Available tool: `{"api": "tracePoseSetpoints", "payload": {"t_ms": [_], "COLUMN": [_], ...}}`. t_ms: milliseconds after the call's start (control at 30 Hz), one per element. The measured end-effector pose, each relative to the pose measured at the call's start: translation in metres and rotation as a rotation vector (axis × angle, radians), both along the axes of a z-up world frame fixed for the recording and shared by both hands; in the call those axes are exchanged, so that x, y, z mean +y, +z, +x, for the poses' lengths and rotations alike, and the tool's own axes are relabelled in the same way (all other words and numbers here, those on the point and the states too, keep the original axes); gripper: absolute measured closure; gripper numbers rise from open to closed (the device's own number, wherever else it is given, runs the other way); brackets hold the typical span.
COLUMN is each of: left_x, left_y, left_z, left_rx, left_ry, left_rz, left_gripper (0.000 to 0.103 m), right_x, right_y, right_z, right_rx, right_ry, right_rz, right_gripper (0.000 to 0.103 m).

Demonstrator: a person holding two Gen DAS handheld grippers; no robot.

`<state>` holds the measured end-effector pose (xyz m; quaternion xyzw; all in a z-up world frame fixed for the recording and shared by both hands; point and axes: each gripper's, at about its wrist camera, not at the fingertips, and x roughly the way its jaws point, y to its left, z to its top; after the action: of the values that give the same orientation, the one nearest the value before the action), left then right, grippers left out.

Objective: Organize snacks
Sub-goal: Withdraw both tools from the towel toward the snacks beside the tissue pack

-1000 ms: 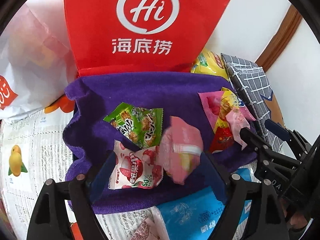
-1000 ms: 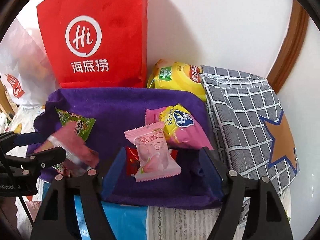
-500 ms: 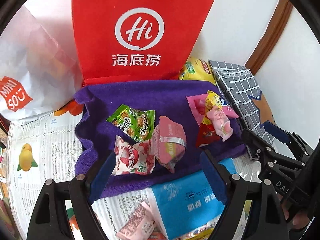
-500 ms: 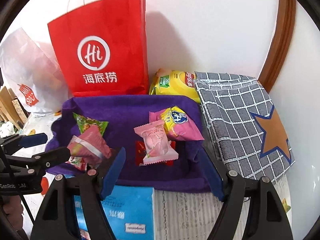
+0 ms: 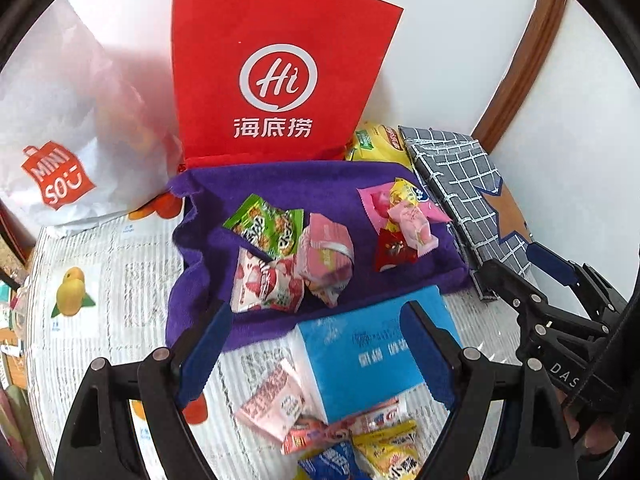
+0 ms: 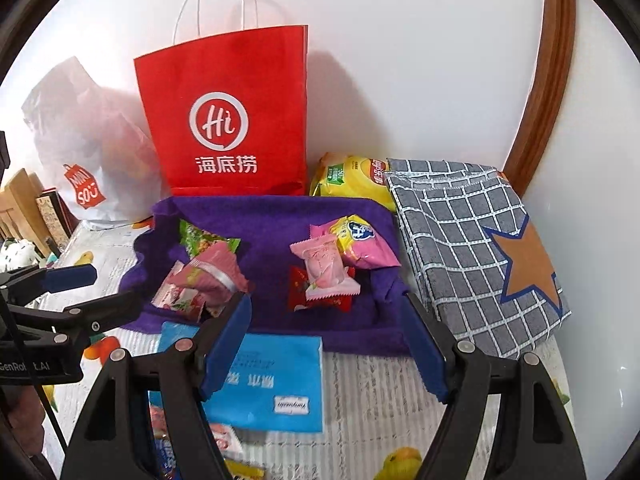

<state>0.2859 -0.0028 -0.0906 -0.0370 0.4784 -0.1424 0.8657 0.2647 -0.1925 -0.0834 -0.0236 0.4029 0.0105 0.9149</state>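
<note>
A purple cloth tray (image 5: pixel 320 184) (image 6: pixel 272 216) holds two heaps of snack packets. On its left lie a green packet (image 5: pixel 266 226), a strawberry packet (image 5: pixel 266 286) and a pink packet (image 5: pixel 326 250) (image 6: pixel 216 268). On its right a pale pink candy (image 5: pixel 412 224) (image 6: pixel 324 268) rests on a red packet (image 5: pixel 394 252) beside a yellow-and-pink bag (image 6: pixel 360 240). My left gripper (image 5: pixel 316 344) hangs open and empty above the tray's near edge. My right gripper (image 6: pixel 326 340) is open and empty too, just short of the right heap. More loose packets (image 5: pixel 348 428) lie near the camera.
A blue tissue pack (image 5: pixel 372 352) (image 6: pixel 272 384) lies in front of the tray. A red paper bag (image 6: pixel 228 120) and a white plastic bag (image 5: pixel 64 128) stand against the wall behind. A grey checked box (image 6: pixel 472 248) sits right, a yellow chip bag (image 6: pixel 352 176) beside it.
Both grippers have drawn back and risen from the tray, empty. The pink packet and the pale pink candy, seen between the fingers a second ago, now lie on the heaps.
</note>
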Motion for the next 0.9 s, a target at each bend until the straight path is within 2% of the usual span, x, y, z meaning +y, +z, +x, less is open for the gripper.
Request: {"api": "tracePoseSetpoints", "payload": {"t_ms": [400,667,900], "left_x": [0.005,0.005,0.006], "left_y": [0.01,0.014,0.011], "left_z": [-0.041,-0.069,-0.088], "left_rx": [-0.012,-0.031,-0.038], "left_ry": [0.027,0.039,0.042], "left_rz": [0.013,-0.022,0.013], "left_gripper": [0.018,0.018,0.018], "right_x": [-0.007,-0.013,-0.016], "right_y": [0.007,0.004,-0.004], "right_z": [-0.042,-0.068,-0.089], "right_rx": [-0.014,-0.013,-0.006], "right_ry": [-0.01,-0.019,-0.028], "right_rz": [0.008,-0.015,-0.009], "right_gripper": [0.028,0.028,0.028]}}
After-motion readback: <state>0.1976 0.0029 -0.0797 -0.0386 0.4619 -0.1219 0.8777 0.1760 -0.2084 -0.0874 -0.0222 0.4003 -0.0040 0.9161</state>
